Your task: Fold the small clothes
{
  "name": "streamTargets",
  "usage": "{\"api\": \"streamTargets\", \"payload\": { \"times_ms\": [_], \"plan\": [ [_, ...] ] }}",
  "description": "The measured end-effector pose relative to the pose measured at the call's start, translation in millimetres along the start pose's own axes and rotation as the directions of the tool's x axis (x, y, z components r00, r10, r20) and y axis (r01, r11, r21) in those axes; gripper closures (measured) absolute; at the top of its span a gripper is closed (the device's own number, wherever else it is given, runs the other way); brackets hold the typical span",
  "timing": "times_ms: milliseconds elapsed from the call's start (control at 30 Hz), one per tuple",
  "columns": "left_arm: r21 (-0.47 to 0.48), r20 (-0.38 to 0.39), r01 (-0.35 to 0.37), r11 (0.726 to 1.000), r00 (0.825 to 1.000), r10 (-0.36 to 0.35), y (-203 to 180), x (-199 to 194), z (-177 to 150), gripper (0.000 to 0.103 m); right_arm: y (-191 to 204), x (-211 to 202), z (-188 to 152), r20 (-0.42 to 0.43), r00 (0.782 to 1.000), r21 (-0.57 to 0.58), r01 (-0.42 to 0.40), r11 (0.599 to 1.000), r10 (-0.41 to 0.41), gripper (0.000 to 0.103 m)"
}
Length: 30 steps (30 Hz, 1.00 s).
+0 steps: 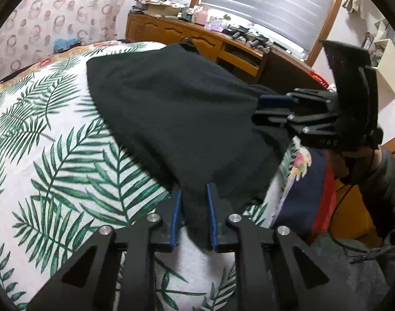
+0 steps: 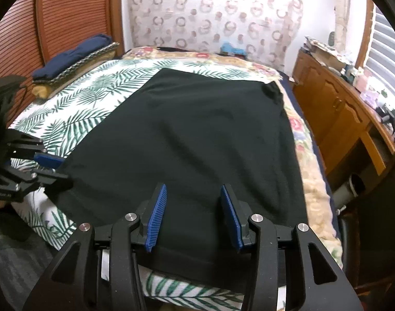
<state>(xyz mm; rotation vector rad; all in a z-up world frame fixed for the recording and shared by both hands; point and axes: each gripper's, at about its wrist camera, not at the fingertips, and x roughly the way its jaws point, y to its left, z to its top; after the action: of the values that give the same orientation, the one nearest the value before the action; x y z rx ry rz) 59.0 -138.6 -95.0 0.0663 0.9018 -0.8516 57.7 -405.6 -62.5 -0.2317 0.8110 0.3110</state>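
A dark cloth [image 2: 187, 140] lies spread on the bed [image 2: 75, 108], over a cover with green leaves.

The left gripper [image 1: 194, 220] is at the near left corner. Its jaws are squeezed on a bunch of the cloth, and that corner is lifted a little off the bed. Next, the right gripper [image 2: 193, 216] is at the near edge, more to the right. Its jaws stand apart with cloth between them. In the left view the jaws look close to the cloth at its edge, but I cannot tell if they pinch it.

I think the step is to take both near corners and fold the cloth over to the far side. To do it well, the right jaws should close on the edge first, so both sides lift together. Both hands should rise the same, keep the edge tight and straight, and lay it down even with the far edge. If one side lags, the fold may go crooked.
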Motion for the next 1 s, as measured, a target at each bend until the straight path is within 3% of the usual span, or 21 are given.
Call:
{"api": "streamTargets", "payload": {
  "times_ms": [267, 433, 633, 1000],
  "plan": [
    [0.001, 0.095, 0.015, 1.000, 0.995, -0.015, -0.3, -19.5, 32.1, 0.093, 9.3, -5.6, 0.5, 0.013, 0.999, -0.009, -0.044, 0.999, 0.044, 0.055],
    [0.004, 0.144, -0.001, 1.000, 0.990, 0.000, 4.9, -23.6, 61.4, 0.093, 12.2, -16.3, 4.2, 0.044, 0.998, -0.011, -0.052, 0.999, 0.052, 0.044],
    [-0.002, 0.165, -0.025, 1.000, 0.986, 0.025, 17.2, -13.6, 90.1, 0.093, 17.2, -29.3, 5.8, 0.071, 0.995, -0.032, -0.061, 0.998, 0.063, 0.038],
    [-0.053, 0.160, -0.039, 0.998, 0.986, 0.047, 35.9, 2.9, 92.7, 0.093, 7.5, 4.9, -15.9, -0.039, 0.999, -0.058, 0.024, 0.998, -0.026, 0.037]
  ]
}}
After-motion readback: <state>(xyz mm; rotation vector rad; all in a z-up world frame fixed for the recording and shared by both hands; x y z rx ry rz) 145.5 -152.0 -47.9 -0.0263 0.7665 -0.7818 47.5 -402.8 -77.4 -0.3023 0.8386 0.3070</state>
